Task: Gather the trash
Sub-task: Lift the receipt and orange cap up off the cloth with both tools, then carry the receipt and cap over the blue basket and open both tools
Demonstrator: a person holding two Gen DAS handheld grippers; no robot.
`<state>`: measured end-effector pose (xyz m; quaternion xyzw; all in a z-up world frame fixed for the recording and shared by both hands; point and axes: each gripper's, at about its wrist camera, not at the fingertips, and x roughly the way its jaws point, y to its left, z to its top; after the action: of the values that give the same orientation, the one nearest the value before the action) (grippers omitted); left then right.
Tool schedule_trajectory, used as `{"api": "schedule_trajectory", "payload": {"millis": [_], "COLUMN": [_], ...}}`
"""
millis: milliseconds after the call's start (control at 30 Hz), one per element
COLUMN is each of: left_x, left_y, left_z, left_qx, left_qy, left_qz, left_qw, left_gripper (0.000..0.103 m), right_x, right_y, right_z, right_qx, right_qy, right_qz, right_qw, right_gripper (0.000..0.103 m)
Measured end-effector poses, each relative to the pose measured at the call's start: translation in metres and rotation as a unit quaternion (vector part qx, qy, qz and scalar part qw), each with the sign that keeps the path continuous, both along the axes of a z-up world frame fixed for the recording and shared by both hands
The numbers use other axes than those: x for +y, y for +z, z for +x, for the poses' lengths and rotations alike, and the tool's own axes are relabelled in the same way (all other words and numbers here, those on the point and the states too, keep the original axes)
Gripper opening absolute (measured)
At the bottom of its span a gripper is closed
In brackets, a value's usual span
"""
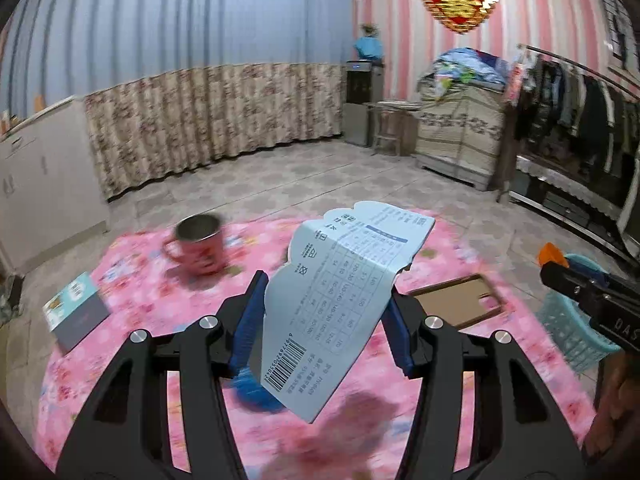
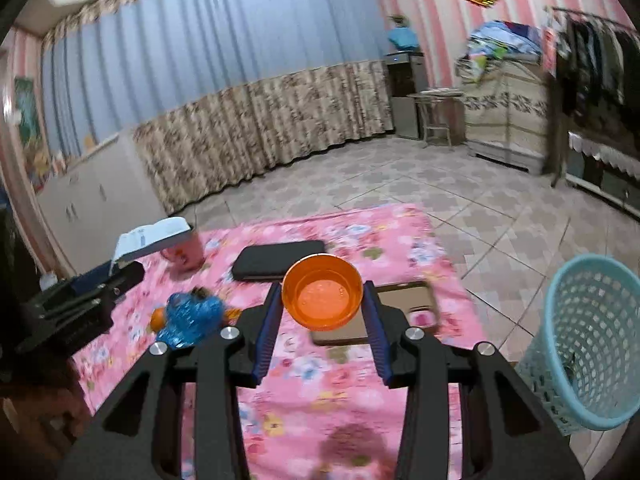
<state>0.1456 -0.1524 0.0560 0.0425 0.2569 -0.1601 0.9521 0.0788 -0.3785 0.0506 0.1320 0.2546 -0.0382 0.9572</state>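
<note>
Left wrist view: the left gripper (image 1: pixel 326 312) has its jaws partly closed on a pale blue paper card (image 1: pixel 340 300), pinched between the blue pads and lifted above the pink cloth (image 1: pixel 140 300). The basket (image 1: pixel 568 320) stands at the right.

Right wrist view: the right gripper (image 2: pixel 322 312) clamps an orange plastic cup (image 2: pixel 322 296) by its sides, above the cloth, left of the basket.
</note>
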Motion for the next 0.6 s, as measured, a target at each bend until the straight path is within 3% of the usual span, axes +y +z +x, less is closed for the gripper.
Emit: {"api": "schedule_trajectory", "payload": {"millis": [300,600], "left_x": [-0.115,-0.216], "left_y": [0.012,-0.007], "left_z": [-0.009,-0.032], "left_qx": [-0.012,0.012], "left_qy": [-0.091,-0.179], "left_qz": [0.012,-0.002], "left_qw": [0.9957,0.9838], "left_gripper": [0.053,0.053], "right_x": [-0.101,-0.189], "right_y": [-0.004,-0.011], "right_z": [-0.046,-0.097], "right_qx": [0.013,0.040], "right_qy": [-0.113,-0.207], "right_qz": [-0.027,-0.060], "right_qw": [0.993,0.976], "right_gripper": [0.040,0.040]}}
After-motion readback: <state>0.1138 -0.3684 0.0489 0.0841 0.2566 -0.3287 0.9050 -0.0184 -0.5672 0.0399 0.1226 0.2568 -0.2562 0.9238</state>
